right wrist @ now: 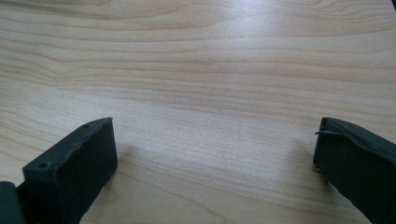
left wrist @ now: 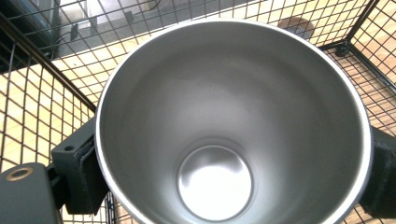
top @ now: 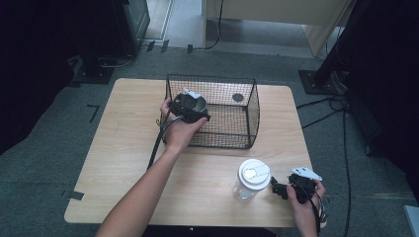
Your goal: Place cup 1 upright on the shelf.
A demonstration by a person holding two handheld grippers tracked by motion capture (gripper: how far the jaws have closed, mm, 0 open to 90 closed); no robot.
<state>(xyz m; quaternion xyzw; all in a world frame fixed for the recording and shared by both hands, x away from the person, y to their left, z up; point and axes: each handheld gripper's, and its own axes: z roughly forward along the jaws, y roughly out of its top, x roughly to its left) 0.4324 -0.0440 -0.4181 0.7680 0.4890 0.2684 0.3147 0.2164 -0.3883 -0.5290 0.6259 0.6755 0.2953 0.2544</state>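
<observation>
Left gripper [top: 193,111] clamped across steel cup [left wrist: 233,126], jaws pressing opposite sides of rim; cup held upright, empty, just inside wire basket [top: 249,116] at its left wall. Right gripper [right wrist: 215,154] spread wide, holding nothing, low over bare table [right wrist: 196,70]. Lidded clear jar [top: 251,178] just left of it.

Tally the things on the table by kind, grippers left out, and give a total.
Steel cup: 1, held by the left gripper at the basket
Wire basket: 1
Clear jar with white lid: 1, beside the right gripper
Total: 3
</observation>
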